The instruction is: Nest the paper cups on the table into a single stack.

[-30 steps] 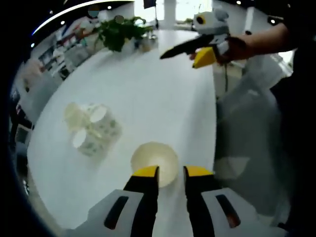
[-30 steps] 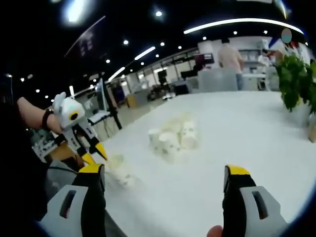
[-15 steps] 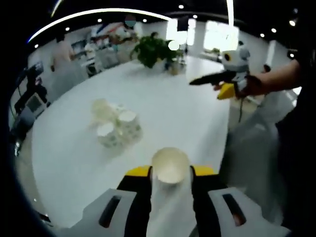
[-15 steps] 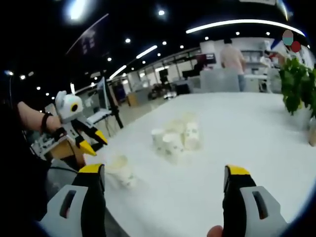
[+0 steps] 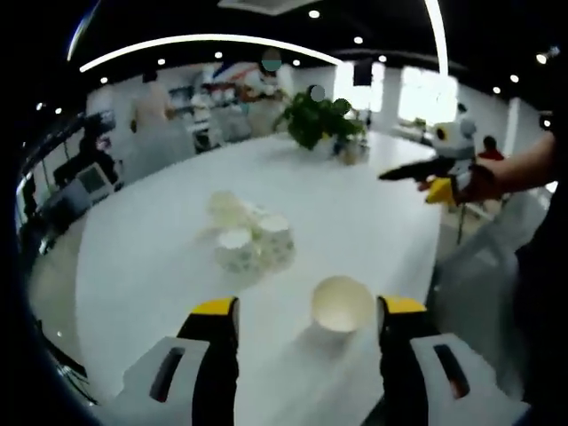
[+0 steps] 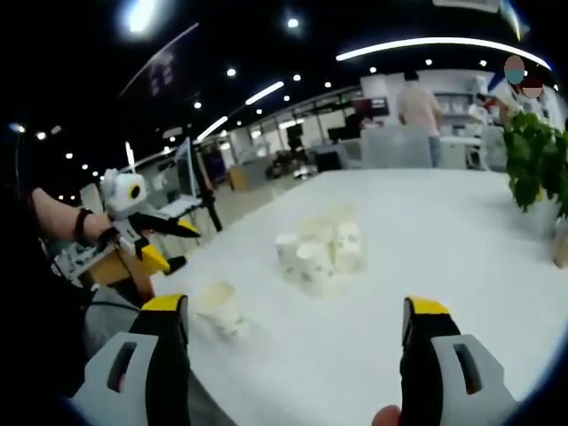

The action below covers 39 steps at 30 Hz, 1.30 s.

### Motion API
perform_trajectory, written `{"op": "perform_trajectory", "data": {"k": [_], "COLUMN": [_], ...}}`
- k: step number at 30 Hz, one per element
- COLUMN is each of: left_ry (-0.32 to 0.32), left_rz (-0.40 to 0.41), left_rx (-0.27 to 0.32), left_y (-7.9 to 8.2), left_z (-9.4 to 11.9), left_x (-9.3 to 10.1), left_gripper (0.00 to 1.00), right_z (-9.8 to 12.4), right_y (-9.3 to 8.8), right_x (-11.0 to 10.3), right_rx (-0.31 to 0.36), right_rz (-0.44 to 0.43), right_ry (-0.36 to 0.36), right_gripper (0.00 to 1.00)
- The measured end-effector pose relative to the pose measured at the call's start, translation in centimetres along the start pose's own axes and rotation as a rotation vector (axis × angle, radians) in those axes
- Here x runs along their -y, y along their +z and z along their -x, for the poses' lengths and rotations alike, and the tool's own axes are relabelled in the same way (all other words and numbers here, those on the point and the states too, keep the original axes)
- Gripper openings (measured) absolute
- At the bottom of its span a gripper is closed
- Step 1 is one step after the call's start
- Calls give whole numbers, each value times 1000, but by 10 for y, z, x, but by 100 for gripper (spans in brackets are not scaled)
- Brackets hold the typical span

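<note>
One white paper cup (image 5: 342, 303) stands by itself on the white table (image 5: 160, 266), mouth up, between the wide jaws of my open left gripper (image 5: 310, 311), which do not touch it. Farther in sits a cluster of several patterned paper cups (image 5: 248, 235), some lying on their sides. The right gripper view has the lone cup (image 6: 220, 308) near the table's edge, with the cluster (image 6: 319, 248) beyond it. My right gripper (image 6: 295, 306) is open and holds nothing, well short of the cups. The left gripper (image 6: 173, 244) hangs in the air at the left, above the lone cup.
A potted plant (image 5: 319, 124) stands at the table's far end, also the plant (image 6: 537, 155) at the right. The right gripper (image 5: 413, 177) is held over the table's right edge. People and chairs are beyond the table.
My left gripper held the lone cup half a second ago. It has opened wide and let the cup go onto the table. The right gripper has hardly moved.
</note>
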<state>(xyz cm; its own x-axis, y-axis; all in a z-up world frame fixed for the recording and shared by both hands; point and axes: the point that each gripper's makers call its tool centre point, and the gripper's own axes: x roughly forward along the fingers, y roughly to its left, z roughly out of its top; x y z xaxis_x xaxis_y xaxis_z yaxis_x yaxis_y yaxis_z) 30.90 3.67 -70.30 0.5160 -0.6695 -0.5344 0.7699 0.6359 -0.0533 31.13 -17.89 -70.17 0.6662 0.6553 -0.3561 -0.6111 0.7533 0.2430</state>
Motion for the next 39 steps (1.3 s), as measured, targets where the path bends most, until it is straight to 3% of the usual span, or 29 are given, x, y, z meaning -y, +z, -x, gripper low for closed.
{"op": "perform_trajectory", "data": {"k": [4, 11, 28, 39], "left_ry": [10, 17, 83, 88], "left_rz": [37, 66, 107, 114], "left_rx": [44, 65, 81, 88], "left_y": [6, 7, -13, -16], "left_z": [5, 8, 25, 27], "left_x": [-2, -8, -27, -29], "left_gripper": [65, 78, 100, 100], "right_z": [-1, -4, -6, -17], "right_y": [-1, 0, 7, 9], "right_x": [-4, -9, -2, 9], "right_rx": [-3, -5, -9, -31], "right_rz": [3, 3, 17, 24], "right_ry": [3, 5, -16, -26], "right_gripper": [98, 98, 99, 99]}}
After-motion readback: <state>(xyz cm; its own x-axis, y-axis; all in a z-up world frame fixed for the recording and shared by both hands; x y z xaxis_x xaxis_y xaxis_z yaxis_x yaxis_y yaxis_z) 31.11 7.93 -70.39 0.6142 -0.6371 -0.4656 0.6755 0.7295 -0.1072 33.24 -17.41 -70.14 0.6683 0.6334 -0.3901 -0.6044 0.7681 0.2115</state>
